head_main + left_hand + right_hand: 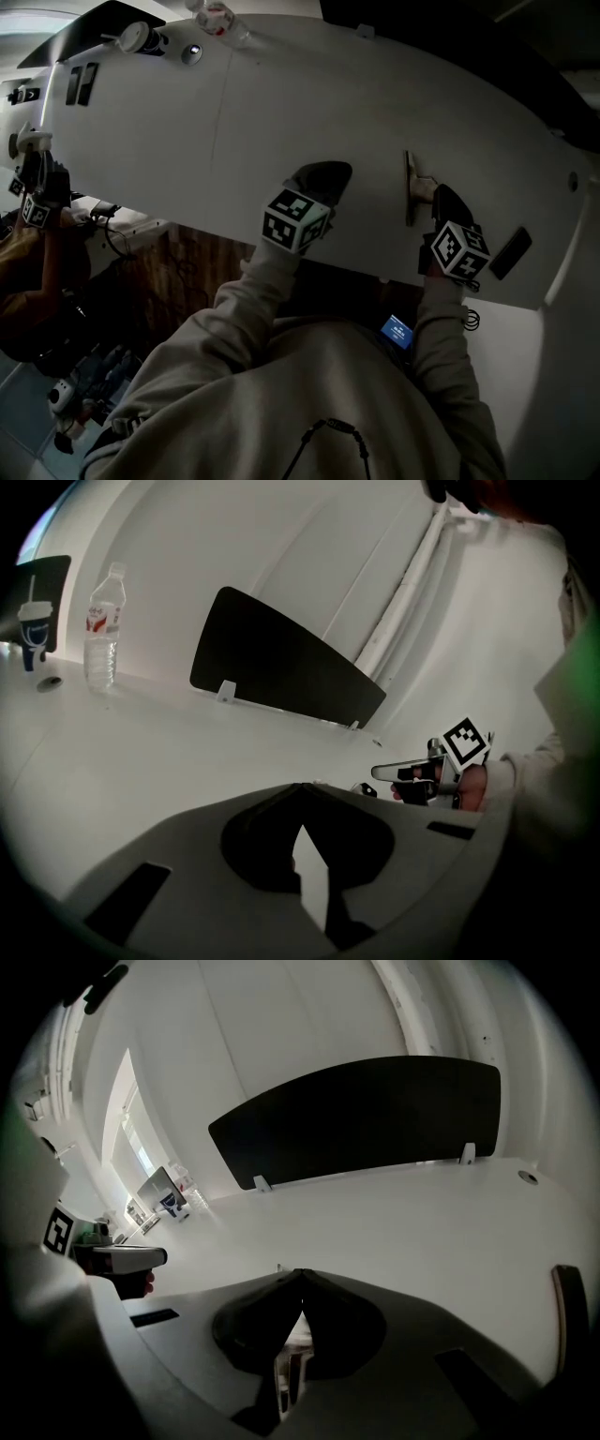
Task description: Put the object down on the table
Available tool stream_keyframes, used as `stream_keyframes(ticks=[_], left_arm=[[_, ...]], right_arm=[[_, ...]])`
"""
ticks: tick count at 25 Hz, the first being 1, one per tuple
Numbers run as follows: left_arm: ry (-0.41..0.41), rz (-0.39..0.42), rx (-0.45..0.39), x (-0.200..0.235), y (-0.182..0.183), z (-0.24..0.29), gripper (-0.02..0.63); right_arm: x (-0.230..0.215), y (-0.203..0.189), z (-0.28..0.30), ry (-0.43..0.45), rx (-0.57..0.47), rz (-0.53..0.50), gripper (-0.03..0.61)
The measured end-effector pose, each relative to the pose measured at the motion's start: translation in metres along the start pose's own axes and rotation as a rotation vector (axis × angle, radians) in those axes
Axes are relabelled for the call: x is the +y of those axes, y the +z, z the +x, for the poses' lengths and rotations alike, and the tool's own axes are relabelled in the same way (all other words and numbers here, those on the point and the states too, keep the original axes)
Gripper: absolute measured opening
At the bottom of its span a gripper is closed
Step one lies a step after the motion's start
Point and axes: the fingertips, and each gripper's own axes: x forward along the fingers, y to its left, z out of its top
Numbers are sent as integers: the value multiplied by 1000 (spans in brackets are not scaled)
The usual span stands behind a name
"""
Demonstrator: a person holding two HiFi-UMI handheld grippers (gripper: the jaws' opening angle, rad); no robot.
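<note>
My left gripper [326, 176] hovers over the white table [187, 122] near its front edge; in the left gripper view its dark jaws [300, 789] meet at the tips with nothing between them. My right gripper [446, 199] is to its right, also above the table. Its jaws [300, 1275] are shut and hold nothing. A dark flat rectangular thing [511, 253] lies on the table just right of the right gripper, and also shows at the edge of the right gripper view [566, 1321]. Each gripper sees the other from the side: right gripper [427, 772], left gripper [112, 1260].
A black divider panel [281, 663] stands along the table's far side. A water bottle [101, 621] and a paper cup [33, 630] stand at the far left, by a round cable hole [191, 53]. Another person's sleeve [37, 262] is left of the table.
</note>
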Motion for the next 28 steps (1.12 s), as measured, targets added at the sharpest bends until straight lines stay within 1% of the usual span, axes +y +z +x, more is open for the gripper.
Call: stream_keyframes(ticks=[5,8,12,17,21,28], left_arm=[[0,36,-28,-5,28,-3,3],[-5,54,-48,-9,42,-7,3],[0,68,-71,-12,59,-16,3],[-3,103,-100,-20,90,-27,3],[-9,134,-135,-29,117,-36,3],[-13,189,-219,-43,179,-64,3]], right_arm=[[14,22,-4,44,-27,-1,20],[17,36,-10,53,-53,-3,20],[26,55,-21,60,-82,-34,20],[32,82,-37,61,-117,-47,20],[43,111,-53,73,-162,-63,20],[65,173,-89,81,-256,-116,20]])
